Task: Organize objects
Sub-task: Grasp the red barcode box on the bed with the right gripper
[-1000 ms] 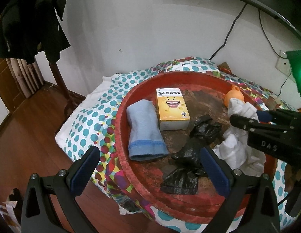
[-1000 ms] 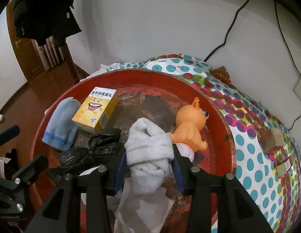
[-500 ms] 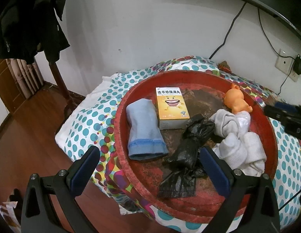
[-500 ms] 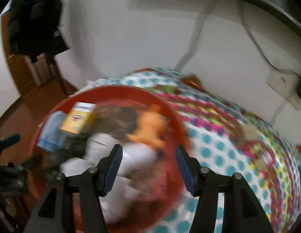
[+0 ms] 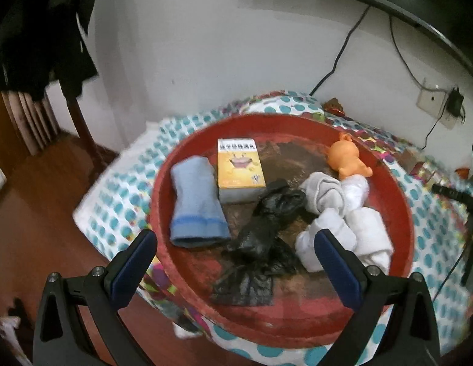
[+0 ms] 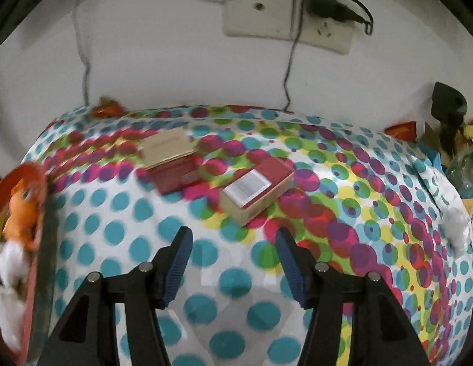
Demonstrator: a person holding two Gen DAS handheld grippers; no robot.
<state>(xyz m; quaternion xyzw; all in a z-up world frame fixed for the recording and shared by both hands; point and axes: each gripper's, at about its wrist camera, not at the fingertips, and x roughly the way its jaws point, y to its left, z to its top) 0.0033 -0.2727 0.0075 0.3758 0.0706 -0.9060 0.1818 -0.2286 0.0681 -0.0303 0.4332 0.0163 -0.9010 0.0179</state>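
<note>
The right gripper (image 6: 233,251) hangs over the polka-dot cloth (image 6: 114,231), jaws released after just opening, nothing between them; two red boxes (image 6: 256,187) lie just beyond. The left gripper (image 5: 235,248), jaws spread and empty, faces the red tray (image 5: 398,213) holding white socks (image 5: 352,213), a black bag (image 5: 264,238), a blue sock (image 5: 196,207), a yellow box (image 5: 239,167) and an orange toy (image 5: 346,158).

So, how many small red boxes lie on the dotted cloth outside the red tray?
2. One red box lies just ahead of the right gripper, which is open and empty. The other box lies further back to its left. More may be hidden outside the view.
</note>
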